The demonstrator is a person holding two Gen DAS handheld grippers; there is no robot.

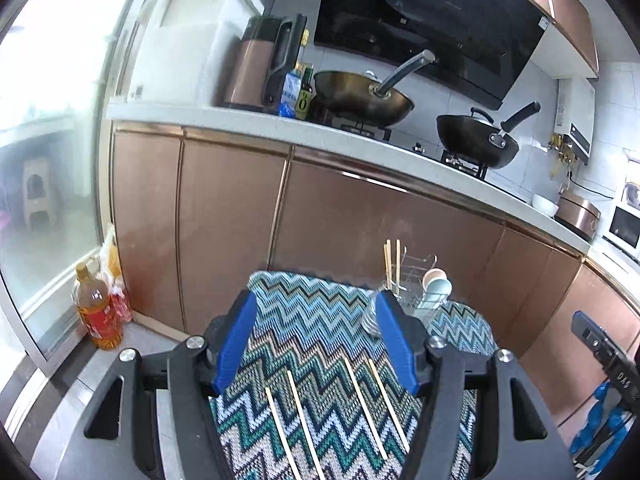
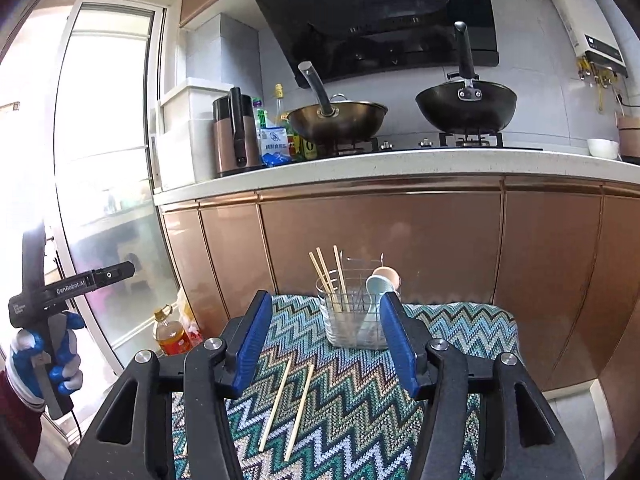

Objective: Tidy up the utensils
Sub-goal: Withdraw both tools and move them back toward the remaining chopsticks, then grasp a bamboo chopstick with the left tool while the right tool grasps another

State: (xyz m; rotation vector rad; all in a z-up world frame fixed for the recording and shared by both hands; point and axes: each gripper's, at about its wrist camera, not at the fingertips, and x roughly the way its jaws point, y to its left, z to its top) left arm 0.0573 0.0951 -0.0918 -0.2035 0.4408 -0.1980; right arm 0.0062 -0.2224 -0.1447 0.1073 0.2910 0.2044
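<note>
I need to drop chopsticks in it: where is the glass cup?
In the right wrist view, the glass cup stands at the patterned cloth's far edge, left of the wire rack, before the copper cabinets.

Lower ends of four chopsticks [image 1: 336,412] cut off by frame bottom; wire rack [image 1: 416,280] partly behind the tool's finger.

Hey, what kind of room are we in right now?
A home kitchen, most likely: two woks sit on a gas stove under a black range hood, and a kettle and oil bottles stand on the counter.
</note>
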